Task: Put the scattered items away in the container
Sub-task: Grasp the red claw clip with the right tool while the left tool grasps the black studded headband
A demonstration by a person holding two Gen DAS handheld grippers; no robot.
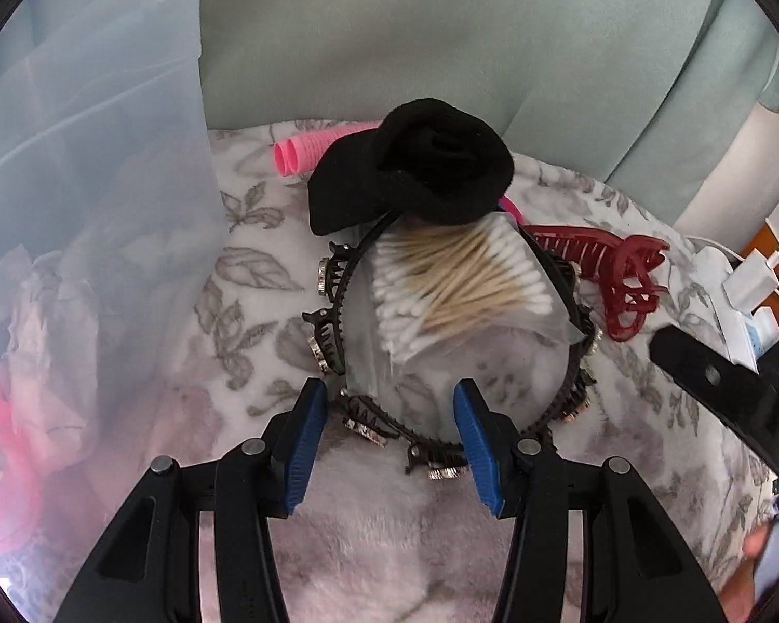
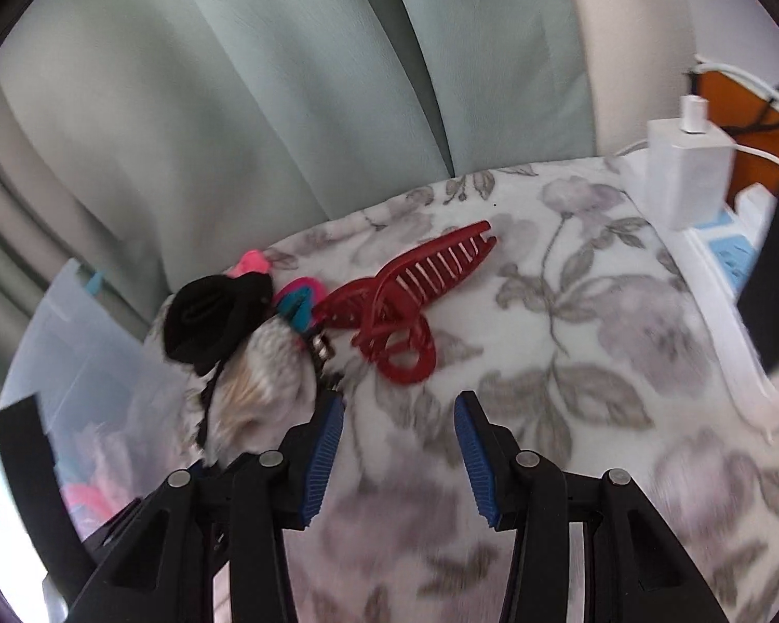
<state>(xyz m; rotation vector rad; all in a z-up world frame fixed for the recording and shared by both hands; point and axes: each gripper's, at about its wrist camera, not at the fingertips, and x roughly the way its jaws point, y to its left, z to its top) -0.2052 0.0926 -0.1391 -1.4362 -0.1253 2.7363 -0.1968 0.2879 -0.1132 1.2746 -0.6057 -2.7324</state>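
left gripper: released, tilted down over the headband
right gripper: released, low before the red hair claw

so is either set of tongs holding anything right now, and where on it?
Nothing held. Left tongs stand open over the clear plastic bag of wooden cotton swabs, pads apart from it. Right tongs are open above the floral fleece blanket.

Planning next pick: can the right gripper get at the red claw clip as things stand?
Probably yes. The right gripper has open jaws and bare blanket ahead; the red claw clip lies uncovered beside the pile.
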